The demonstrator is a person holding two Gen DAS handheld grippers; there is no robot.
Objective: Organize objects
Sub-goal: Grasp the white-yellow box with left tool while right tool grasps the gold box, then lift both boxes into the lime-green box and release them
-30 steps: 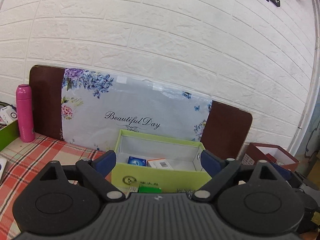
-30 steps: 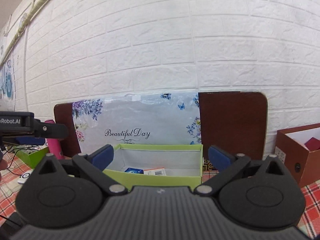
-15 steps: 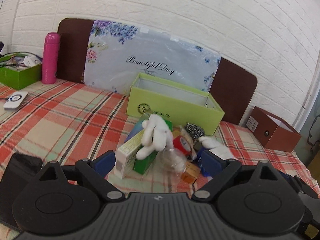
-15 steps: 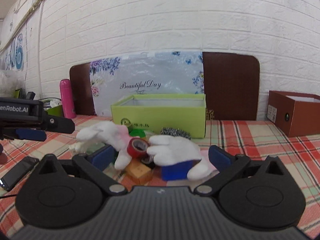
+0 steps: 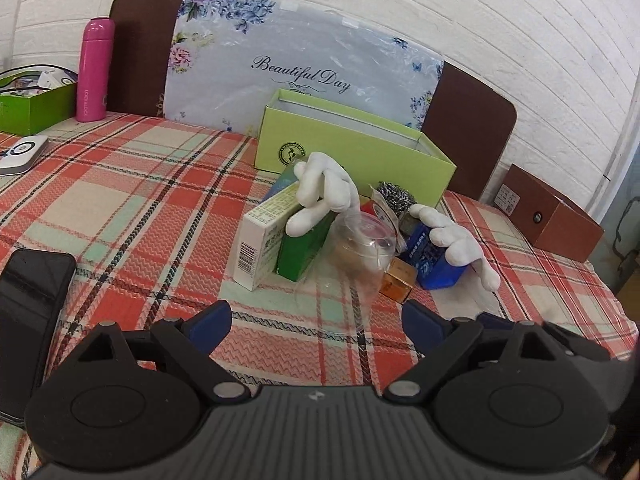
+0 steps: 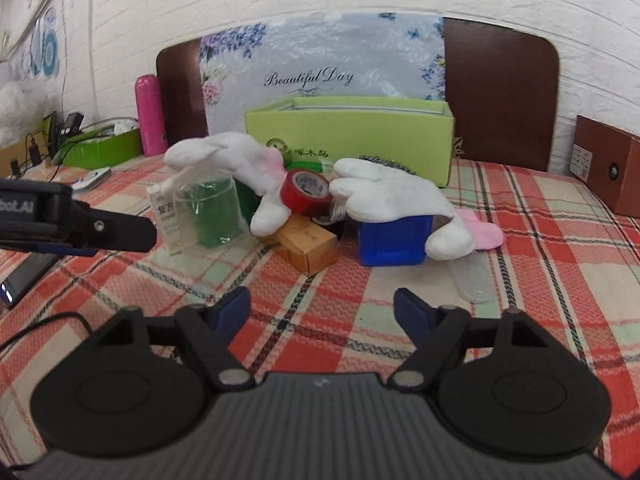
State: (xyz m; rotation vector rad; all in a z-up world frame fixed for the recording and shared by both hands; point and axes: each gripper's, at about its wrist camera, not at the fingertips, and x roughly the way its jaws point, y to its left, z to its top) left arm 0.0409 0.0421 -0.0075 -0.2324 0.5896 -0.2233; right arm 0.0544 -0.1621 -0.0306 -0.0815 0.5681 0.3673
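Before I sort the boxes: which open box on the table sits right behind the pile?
The light green box, directly behind the pile; the brown box stands far right.

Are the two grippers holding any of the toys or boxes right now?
No, nothing is held. The left gripper and right gripper are both open over bare tablecloth, short of the pile.

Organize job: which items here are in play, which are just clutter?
In play: light green box, red tape roll, blue box, clear cup, white gloves, orange carton.
Lying about: pink bottle, black phone, brown box.
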